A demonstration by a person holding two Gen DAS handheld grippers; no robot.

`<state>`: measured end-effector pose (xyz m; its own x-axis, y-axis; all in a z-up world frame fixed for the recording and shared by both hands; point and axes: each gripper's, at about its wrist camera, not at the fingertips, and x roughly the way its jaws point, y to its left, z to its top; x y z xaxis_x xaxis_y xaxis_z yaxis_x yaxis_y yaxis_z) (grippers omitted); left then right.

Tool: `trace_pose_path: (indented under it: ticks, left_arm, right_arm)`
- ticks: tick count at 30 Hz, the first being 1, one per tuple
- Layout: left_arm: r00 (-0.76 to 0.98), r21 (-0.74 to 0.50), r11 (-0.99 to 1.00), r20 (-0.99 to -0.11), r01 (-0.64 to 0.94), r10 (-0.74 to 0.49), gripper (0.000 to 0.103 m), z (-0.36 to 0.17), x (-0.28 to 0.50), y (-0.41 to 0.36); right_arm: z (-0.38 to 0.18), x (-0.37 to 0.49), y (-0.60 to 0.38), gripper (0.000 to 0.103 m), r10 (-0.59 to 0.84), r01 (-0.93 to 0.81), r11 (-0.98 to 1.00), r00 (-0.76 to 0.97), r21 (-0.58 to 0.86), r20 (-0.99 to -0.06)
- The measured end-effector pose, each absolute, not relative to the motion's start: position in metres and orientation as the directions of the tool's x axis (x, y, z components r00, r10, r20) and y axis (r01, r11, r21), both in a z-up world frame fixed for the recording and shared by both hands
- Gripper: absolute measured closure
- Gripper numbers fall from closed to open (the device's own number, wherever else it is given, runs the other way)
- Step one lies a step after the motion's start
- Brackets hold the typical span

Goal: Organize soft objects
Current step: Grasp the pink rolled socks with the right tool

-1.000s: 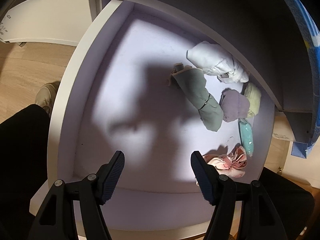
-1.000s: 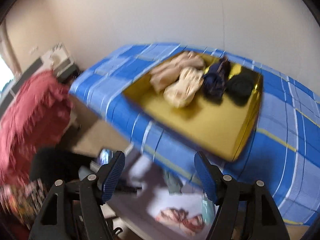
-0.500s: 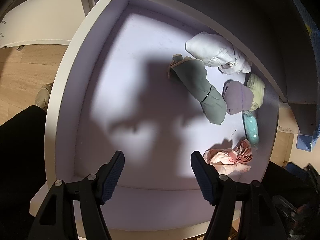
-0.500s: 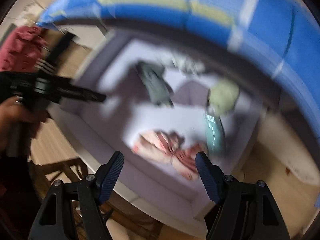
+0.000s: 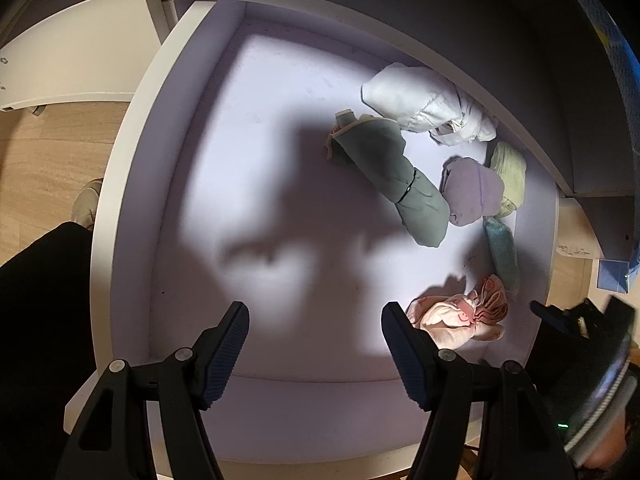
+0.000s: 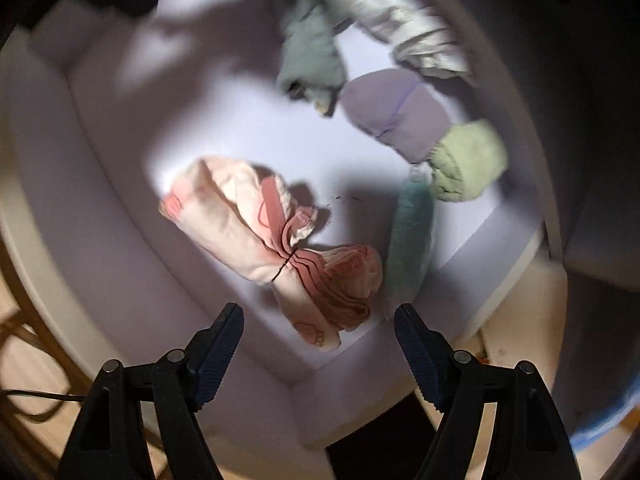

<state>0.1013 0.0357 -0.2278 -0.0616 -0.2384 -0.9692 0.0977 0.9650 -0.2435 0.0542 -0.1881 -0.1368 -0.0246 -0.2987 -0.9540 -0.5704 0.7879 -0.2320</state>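
both tools point down into an open white drawer (image 5: pixel 120 184) with a pale lilac floor. left tool (image 5: pixel 314 344) hangs over the bare middle of the drawer, jaws standing about half apart with nothing between them. right tool (image 6: pixel 318 344) is over the drawer's near right corner, its jaws opening and empty, the pink patterned bundle (image 6: pixel 276 248) just beyond the tips and not touched.

taking the pink bundle (image 5: pixel 460 318) as the mark: up and left of it lies a grey-green roll (image 5: pixel 394 178) with a band around it; behind that, against the back wall, a white bundle (image 5: pixel 428 106). straight behind the pink one sits a lilac bundle (image 5: pixel 472 192), touching a yellow-green one (image 5: pixel 508 172) on its right. a teal roll (image 5: pixel 502 250) lies just right of the pink bundle, along the drawer's right wall.
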Motion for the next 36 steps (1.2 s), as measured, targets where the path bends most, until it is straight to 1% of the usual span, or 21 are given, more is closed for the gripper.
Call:
trace_pose_path:
  ticks: [6, 11, 14, 15, 16, 18, 19, 21, 22, 25, 27, 29, 32, 36]
  left_arm:
    - [-0.063, -0.229, 0.970, -0.972, 0.083, -0.224, 0.033, -0.229, 0.101, 0.040]
    - [-0.067, -0.227, 0.969, -0.973, 0.095, -0.221, 0.033, -0.231, 0.100, 0.036]
    - [-0.069, -0.223, 0.969, -0.974, 0.103, -0.217, 0.033, -0.232, 0.101, 0.033]
    - [-0.071, -0.224, 0.969, -0.973, 0.103, -0.218, 0.033, -0.233, 0.101, 0.032]
    - [-0.072, -0.226, 0.969, -0.973, 0.103, -0.219, 0.033, -0.233, 0.100, 0.032]
    - [-0.068, -0.226, 0.969, -0.973, 0.101, -0.220, 0.033, -0.233, 0.100, 0.033]
    - [-0.067, -0.227, 0.969, -0.973, 0.101, -0.221, 0.033, -0.233, 0.101, 0.034]
    - [-0.063, -0.228, 0.969, -0.973, 0.097, -0.223, 0.033, -0.233, 0.101, 0.034]
    - [-0.062, -0.229, 0.969, -0.973, 0.098, -0.223, 0.033, -0.232, 0.101, 0.034]
    - [-0.056, -0.226, 0.968, -0.974, 0.105, -0.222, 0.033, -0.233, 0.101, 0.031]
    - [-0.044, -0.240, 0.965, -0.971, 0.107, -0.236, 0.033, -0.233, 0.102, 0.027]
    - [-0.026, -0.269, 0.958, -0.963, 0.101, -0.268, 0.033, -0.234, 0.104, 0.019]
    - [-0.033, -0.331, 0.939, -0.943, 0.093, -0.330, 0.033, -0.238, 0.107, 0.005]
    - [-0.028, -0.377, 0.923, -0.926, 0.076, -0.376, 0.033, -0.240, 0.122, -0.014]
  right_arm:
    - [-0.147, 0.070, -0.191, 0.026, -0.263, -0.558, 0.802, -0.012, -0.212, -0.965]
    - [-0.162, 0.073, -0.190, 0.028, -0.253, -0.556, 0.812, -0.059, -0.178, -0.966]
    - [-0.175, 0.075, -0.190, 0.028, -0.263, -0.570, 0.801, -0.063, -0.182, -0.963]
    - [-0.178, 0.075, -0.190, 0.029, -0.256, -0.570, 0.803, -0.067, -0.174, -0.964]
    - [-0.180, 0.075, -0.189, 0.035, -0.248, -0.564, 0.809, -0.075, -0.164, -0.966]
    - [-0.182, 0.077, -0.188, 0.043, -0.224, -0.540, 0.830, -0.097, -0.138, -0.970]
    - [-0.183, 0.079, -0.189, 0.044, -0.212, -0.521, 0.844, -0.105, -0.128, -0.972]
    - [-0.181, 0.087, -0.199, 0.046, -0.162, -0.419, 0.903, -0.132, -0.093, -0.978]
    - [-0.181, 0.091, -0.207, 0.047, -0.125, -0.350, 0.934, -0.149, -0.066, -0.981]
    - [-0.182, 0.100, -0.240, 0.047, 0.024, -0.073, 0.997, -0.205, 0.039, -0.978]
    - [-0.184, 0.100, -0.257, 0.047, 0.086, 0.047, 0.996, -0.221, 0.077, -0.971]
    - [-0.185, 0.099, -0.262, 0.047, 0.098, 0.073, 0.994, -0.227, 0.084, -0.969]
    - [-0.183, 0.101, -0.253, 0.046, 0.083, 0.057, 0.996, -0.228, 0.072, -0.970]
    - [-0.189, 0.099, -0.241, 0.045, 0.074, 0.044, 0.997, -0.232, 0.066, -0.970]
